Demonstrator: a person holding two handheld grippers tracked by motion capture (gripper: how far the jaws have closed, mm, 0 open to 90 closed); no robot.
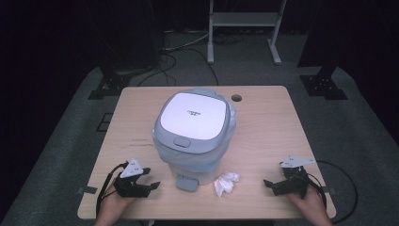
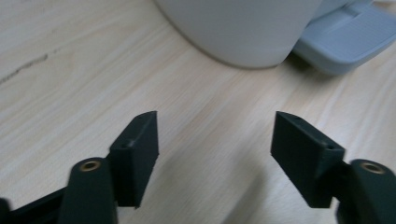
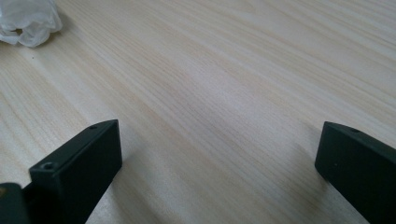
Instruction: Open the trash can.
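Right gripper (image 1: 272, 184) fingers wide, empty; crumpled white tissue (image 1: 226, 183) lies beside bin pedal, nearer right than left gripper (image 1: 151, 178), also open.

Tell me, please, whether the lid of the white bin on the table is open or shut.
Shut: the lid lies flat on the bin, covering its top, and the pedal at its base is untouched.
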